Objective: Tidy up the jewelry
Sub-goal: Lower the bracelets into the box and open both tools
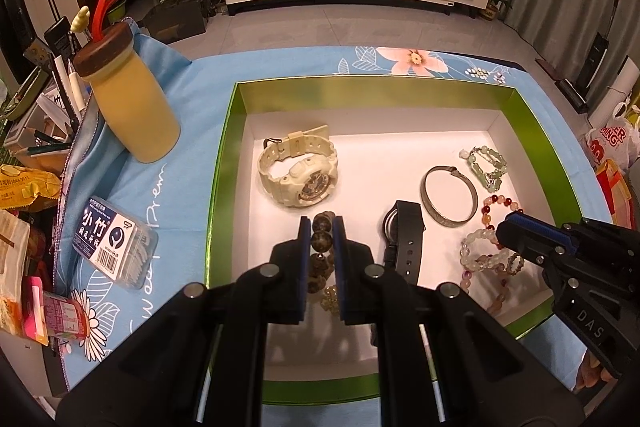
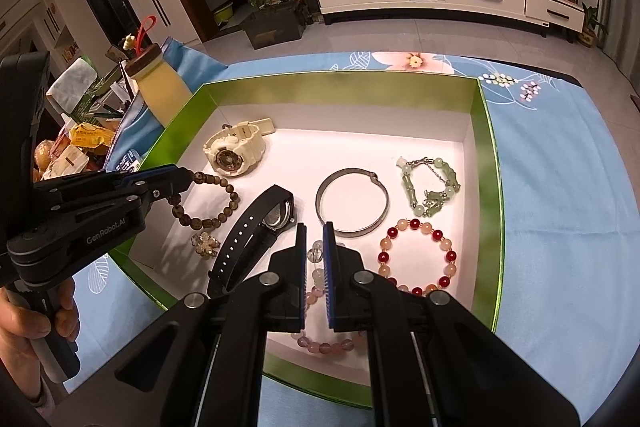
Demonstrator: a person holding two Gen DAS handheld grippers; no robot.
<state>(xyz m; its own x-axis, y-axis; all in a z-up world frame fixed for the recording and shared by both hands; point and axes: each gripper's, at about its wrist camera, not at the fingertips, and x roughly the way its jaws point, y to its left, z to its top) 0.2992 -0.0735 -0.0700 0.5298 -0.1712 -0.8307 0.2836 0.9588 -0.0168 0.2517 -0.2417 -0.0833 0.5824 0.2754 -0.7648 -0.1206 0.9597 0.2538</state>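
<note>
A green box (image 1: 224, 163) (image 2: 486, 155) with a white floor holds the jewelry. My left gripper (image 1: 322, 223) (image 2: 188, 179) is shut on a brown bead bracelet (image 1: 322, 239) (image 2: 208, 203) at the box's left. My right gripper (image 2: 316, 231) (image 1: 502, 231) is shut on a pale pink bead bracelet (image 2: 320, 275) (image 1: 480, 251) near the front. Also inside are a cream watch (image 1: 298, 171) (image 2: 236, 149), a black watch (image 1: 404, 235) (image 2: 260, 227), a metal bangle (image 1: 450, 197) (image 2: 352, 203), a green jade bracelet (image 1: 486, 163) (image 2: 430, 187), a red and pink bead bracelet (image 2: 416, 255) and a small gold charm (image 2: 204, 243).
The box sits on a blue floral cloth (image 1: 192, 95) (image 2: 560, 167). A yellow bottle with a brown lid (image 1: 128, 95) (image 2: 160, 83) and a toothpick box (image 1: 114, 239) stand left of it. Snack packets and pens (image 1: 28, 183) crowd the far left.
</note>
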